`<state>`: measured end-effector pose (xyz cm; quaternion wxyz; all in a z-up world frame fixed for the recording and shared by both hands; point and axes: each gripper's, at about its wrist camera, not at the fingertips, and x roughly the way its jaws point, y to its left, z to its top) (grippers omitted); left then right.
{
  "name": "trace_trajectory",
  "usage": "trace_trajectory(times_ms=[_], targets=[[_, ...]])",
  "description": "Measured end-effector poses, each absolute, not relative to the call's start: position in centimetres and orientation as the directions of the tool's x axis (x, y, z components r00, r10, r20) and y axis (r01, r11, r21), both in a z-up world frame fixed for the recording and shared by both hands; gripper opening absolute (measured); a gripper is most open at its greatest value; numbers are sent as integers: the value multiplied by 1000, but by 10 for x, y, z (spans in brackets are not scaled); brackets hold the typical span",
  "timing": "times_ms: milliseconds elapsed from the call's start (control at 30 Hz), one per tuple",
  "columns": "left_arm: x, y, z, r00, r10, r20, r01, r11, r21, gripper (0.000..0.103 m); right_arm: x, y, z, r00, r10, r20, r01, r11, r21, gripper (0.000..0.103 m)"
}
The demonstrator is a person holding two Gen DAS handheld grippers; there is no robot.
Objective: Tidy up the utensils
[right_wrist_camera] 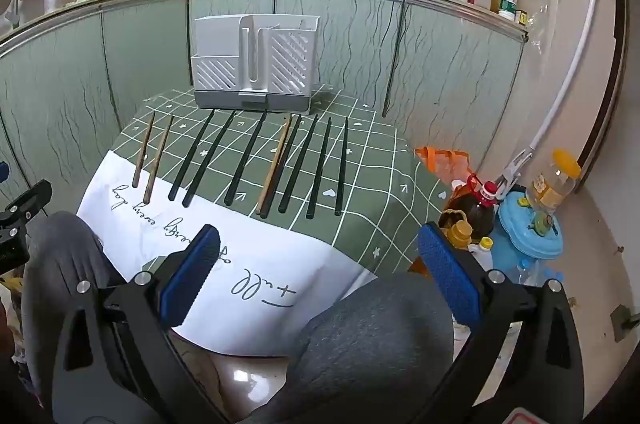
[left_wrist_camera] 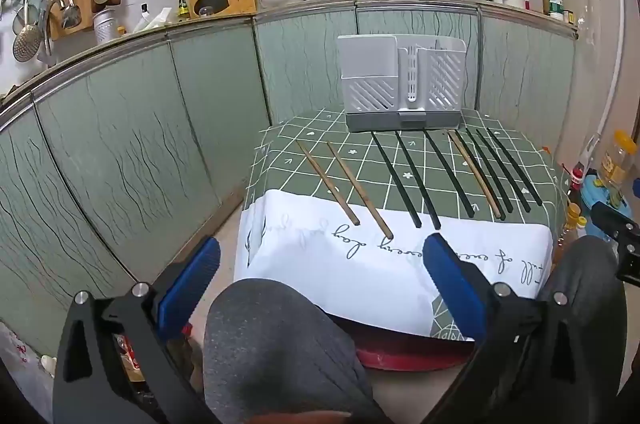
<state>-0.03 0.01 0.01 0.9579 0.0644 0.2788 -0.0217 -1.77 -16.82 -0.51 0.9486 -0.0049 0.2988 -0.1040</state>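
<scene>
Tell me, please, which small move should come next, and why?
Probably bring the left claw forward and down to the leftmost wooden chopstick. Both claws stand open and empty, short of the table, the right claw too. All chopsticks lie flat on the green cloth, and none can be seen in the white holder behind them.

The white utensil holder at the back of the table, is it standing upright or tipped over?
Upright. The utensil holder stands on its grey base on the green tablecloth, open top up, beyond the chopsticks.
</scene>
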Motion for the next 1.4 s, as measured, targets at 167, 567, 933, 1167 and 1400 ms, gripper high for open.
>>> trace_trajectory(times_ms=[167, 567, 933, 1167, 1400], targets=[[-1, 1, 0, 841, -9, -542, 82, 990, 111, 99, -18, -167, -4, 800, -196, -567, 186, 980, -77, 95], [-5, -1, 11, 847, -18, -530, 92, 989, 112, 99, -20, -176, 0, 801, -207, -562, 208, 976, -63, 95], [-3, 0, 19, 855, -28, -517, 97, 990, 106, 99, -22, -175, 1, 804, -200, -560, 204, 977, -57, 95], [-4, -1, 18, 855, -33, -518, 101, 989, 103, 99, -22, -175, 1, 803, -198, -561, 202, 978, -57, 95], [-4, 0, 18, 855, -37, -517, 103, 990, 100, 99, -22, -175, 2, 805, -201, -558, 203, 977, -60, 95]])
